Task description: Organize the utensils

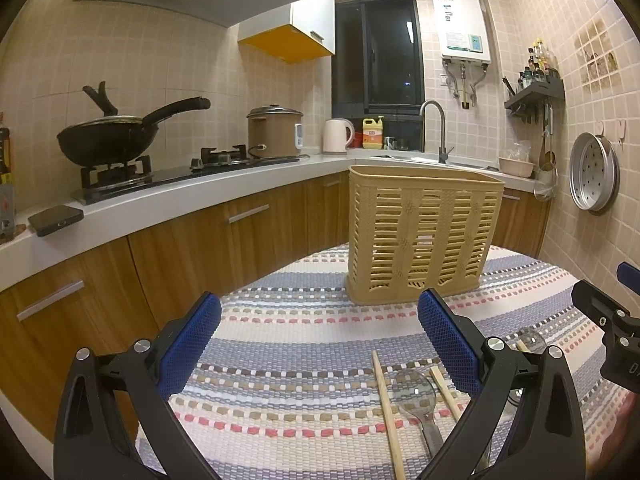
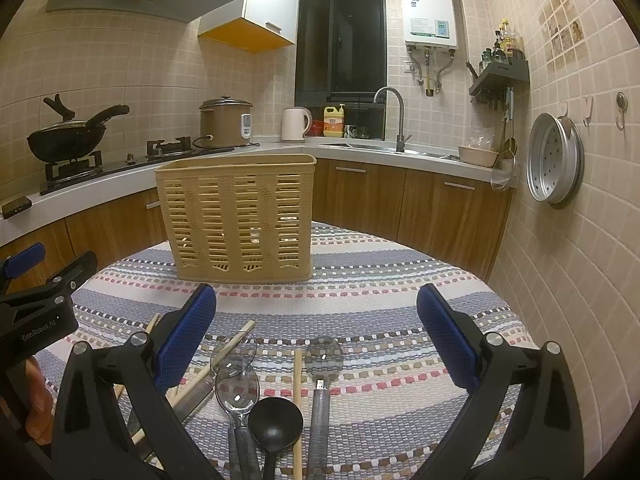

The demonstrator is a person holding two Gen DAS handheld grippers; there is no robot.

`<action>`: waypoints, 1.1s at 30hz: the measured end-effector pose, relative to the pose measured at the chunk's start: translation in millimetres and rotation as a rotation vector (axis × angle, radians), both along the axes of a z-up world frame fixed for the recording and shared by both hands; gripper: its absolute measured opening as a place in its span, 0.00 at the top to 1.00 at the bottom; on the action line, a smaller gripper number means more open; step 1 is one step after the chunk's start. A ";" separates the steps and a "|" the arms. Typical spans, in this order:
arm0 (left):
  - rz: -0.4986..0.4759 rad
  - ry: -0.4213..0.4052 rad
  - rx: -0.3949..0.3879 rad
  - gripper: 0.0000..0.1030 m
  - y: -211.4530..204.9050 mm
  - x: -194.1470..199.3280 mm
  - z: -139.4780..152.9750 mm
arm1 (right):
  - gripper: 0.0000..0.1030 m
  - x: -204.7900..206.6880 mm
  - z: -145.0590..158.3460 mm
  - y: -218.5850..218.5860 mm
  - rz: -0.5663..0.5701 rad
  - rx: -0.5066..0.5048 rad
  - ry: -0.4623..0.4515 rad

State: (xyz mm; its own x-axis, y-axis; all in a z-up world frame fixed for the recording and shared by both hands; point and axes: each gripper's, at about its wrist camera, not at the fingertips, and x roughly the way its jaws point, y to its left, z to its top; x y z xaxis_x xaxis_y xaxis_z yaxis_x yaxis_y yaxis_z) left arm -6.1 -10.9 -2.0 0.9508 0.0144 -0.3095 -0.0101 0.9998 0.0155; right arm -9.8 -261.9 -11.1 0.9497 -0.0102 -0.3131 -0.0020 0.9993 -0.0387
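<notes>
Nearest, both hand-held grippers are held wide open with nothing between the pads: the left hand-held gripper [image 1: 319, 330] and the right hand-held gripper [image 2: 316, 322]. Just beyond, the utensils are seen loose on the striped tabletop [image 2: 400, 280]: clear spoons [image 2: 237, 384], a black ladle [image 2: 275, 420] and chopsticks [image 2: 297, 400]. Farther back, the slatted basket [image 2: 240, 216] is set upright; little can be made out inside. The sorting is judged barely begun.
</notes>
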 end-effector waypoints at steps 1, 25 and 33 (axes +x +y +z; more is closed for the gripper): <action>0.000 0.000 0.000 0.07 0.0 -0.1 -0.1 | 0.07 0.1 -0.1 0.0 0.000 0.000 0.000; 0.004 -0.002 -0.016 0.07 2.0 -0.1 -1.5 | 0.07 1.0 -3.5 1.5 -0.008 -0.010 0.004; 0.002 0.002 -0.020 0.07 3.4 -1.1 -0.3 | 0.07 -0.2 -3.1 4.7 -0.006 -0.018 0.004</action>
State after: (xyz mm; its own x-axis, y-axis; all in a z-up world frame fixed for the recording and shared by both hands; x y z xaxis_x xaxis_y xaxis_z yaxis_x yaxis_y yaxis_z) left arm -7.2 -7.5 -2.4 0.9502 0.0105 -0.3114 -0.0125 0.9999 -0.0045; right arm -10.1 -257.2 -14.2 0.9483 -0.0214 -0.3168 0.0035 0.9984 -0.0569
